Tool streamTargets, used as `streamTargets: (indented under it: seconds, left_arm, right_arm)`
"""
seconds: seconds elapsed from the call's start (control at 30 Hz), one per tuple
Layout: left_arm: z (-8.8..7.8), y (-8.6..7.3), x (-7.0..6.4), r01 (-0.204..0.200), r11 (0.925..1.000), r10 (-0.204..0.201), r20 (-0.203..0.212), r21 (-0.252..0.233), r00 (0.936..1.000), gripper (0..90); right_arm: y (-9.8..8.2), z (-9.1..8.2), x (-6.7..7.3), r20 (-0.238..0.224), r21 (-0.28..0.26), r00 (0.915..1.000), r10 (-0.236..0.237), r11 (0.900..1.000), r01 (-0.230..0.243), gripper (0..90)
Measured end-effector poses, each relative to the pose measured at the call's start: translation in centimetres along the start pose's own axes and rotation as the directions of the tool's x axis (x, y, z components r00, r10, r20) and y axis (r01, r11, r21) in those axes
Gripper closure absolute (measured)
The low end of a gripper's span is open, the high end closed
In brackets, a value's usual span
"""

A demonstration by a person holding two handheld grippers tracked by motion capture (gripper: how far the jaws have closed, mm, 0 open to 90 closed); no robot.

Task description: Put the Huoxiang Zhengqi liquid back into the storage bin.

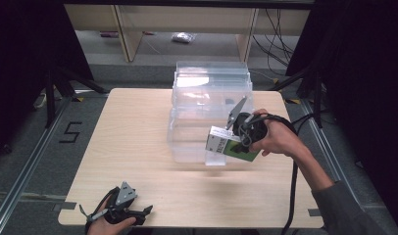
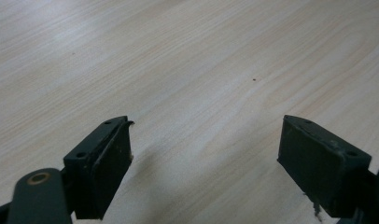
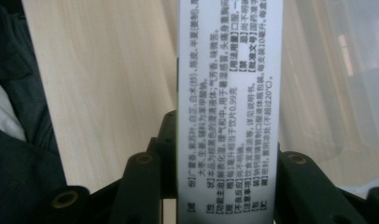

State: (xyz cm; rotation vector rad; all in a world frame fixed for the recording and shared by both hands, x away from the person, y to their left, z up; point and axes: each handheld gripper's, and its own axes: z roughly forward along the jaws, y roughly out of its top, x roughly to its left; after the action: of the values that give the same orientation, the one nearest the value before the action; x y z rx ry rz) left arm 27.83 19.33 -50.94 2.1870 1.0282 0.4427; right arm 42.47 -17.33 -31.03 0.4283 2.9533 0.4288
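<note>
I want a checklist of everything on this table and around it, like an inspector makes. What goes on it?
Surface: pale wooden table, bare at its front and left.
Job's things: clear plastic container at the table's middle back; white and green box with printed text, held above the table in front of it.
Clutter: nothing seen.
Grippers: left gripper rests at the front edge, jaws apart and empty; right gripper is closed on the box.
Cables: black cable trails from the right gripper off the front edge.
Surroundings: grey floor marked 5, dark curtains at both sides, wooden shelf legs behind.
</note>
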Motion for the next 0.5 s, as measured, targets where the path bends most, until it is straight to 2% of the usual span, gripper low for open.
streamTargets:
  seconds: [0.07,0.1,0.23,0.27,0.33,0.37,0.4,0.43,0.47,0.5]
  left_arm:
    - [0.0,0.0,0.0,0.000,1.0000,0.000,0.000,-0.002,1.0000,16.6]
    - [0.0,0.0,0.0,0.001,1.0000,-0.001,0.004,-0.004,1.0000,16.6]
    - [0.0,0.0,0.0,0.000,1.0000,0.000,0.000,0.001,1.0000,16.6]
    - [0.0,0.0,0.0,-0.001,1.0000,0.001,0.001,0.001,1.0000,16.6]
    - [0.0,0.0,0.0,-0.003,1.0000,0.003,0.000,0.004,1.0000,16.6]
    - [0.1,0.0,0.0,0.005,1.0000,-0.005,-0.002,-0.002,1.0000,16.6]
    - [0.0,0.0,0.0,0.003,1.0000,-0.003,0.002,-0.001,1.0000,16.6]
    - [0.0,0.0,0.0,0.000,1.0000,0.000,0.003,0.002,1.0000,16.6]
    - [0.0,0.0,0.0,0.000,1.0000,0.000,0.002,0.000,1.0000,16.6]
    - [0.0,0.0,0.0,0.000,1.0000,0.000,0.002,0.002,1.0000,16.6]
  right_arm:
    - [-0.2,-0.1,-0.8,0.014,-0.004,0.9999,0.003,1.000,-0.002,65.3]
    - [-0.2,-0.2,-1.0,0.004,0.006,0.9998,0.019,1.000,-0.019,65.3]
    - [-0.3,-0.2,-2.4,0.020,0.006,0.9996,0.019,1.000,-0.020,65.3]
    - [-0.3,-0.1,-2.6,0.020,0.013,0.9990,0.040,0.999,-0.040,65.3]
    - [-0.3,0.1,-3.3,0.030,0.013,0.9992,0.026,1.000,-0.026,65.2]
    - [-0.3,0.2,-3.6,0.028,0.019,0.9984,0.049,0.999,-0.050,65.1]
    - [-0.3,0.2,-3.9,0.032,0.021,0.9989,0.034,0.999,-0.035,65.1]
    - [-0.3,0.3,-4.0,0.027,0.022,0.9981,0.056,0.998,-0.057,65.1]
    - [-0.3,0.4,-4.5,0.023,0.014,0.9997,0.012,1.000,-0.012,65.1]
    - [-0.3,0.4,-4.5,0.030,0.013,0.9991,0.031,0.999,-0.031,65.1]
